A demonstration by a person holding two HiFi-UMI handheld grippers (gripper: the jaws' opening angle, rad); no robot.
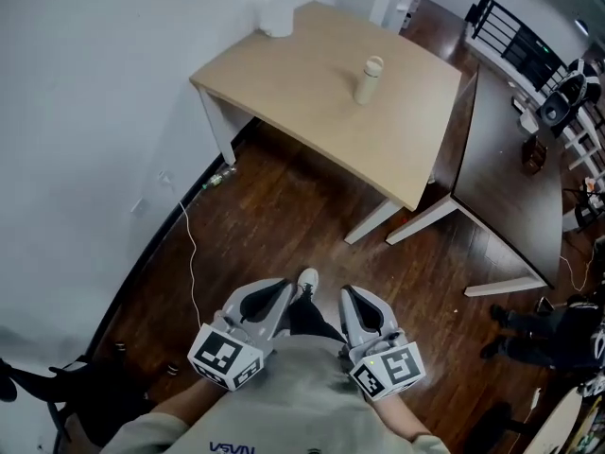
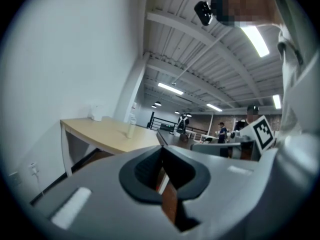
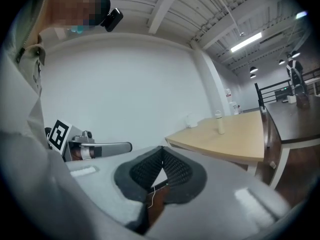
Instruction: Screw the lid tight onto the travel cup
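Note:
The beige travel cup (image 1: pixel 368 81) stands upright on the light wooden table (image 1: pixel 302 93), with its lid (image 1: pixel 374 64) on top. It is far from both grippers. The cup also shows small in the left gripper view (image 2: pixel 130 130) and in the right gripper view (image 3: pixel 220 123). My left gripper (image 1: pixel 282 289) and right gripper (image 1: pixel 353 299) are held close to the person's body over the wooden floor, well short of the table. Both are shut with nothing between their jaws, as the left gripper (image 2: pixel 161 150) and right gripper (image 3: pixel 161 150) show in their own views.
A white object (image 1: pixel 277 17) sits at the table's far corner by the wall. A dark table (image 1: pixel 510 168) adjoins the light one on the right. A white cable (image 1: pixel 192 244) runs along the floor by the wall. Bags and a chair (image 1: pixel 567 97) stand at the right.

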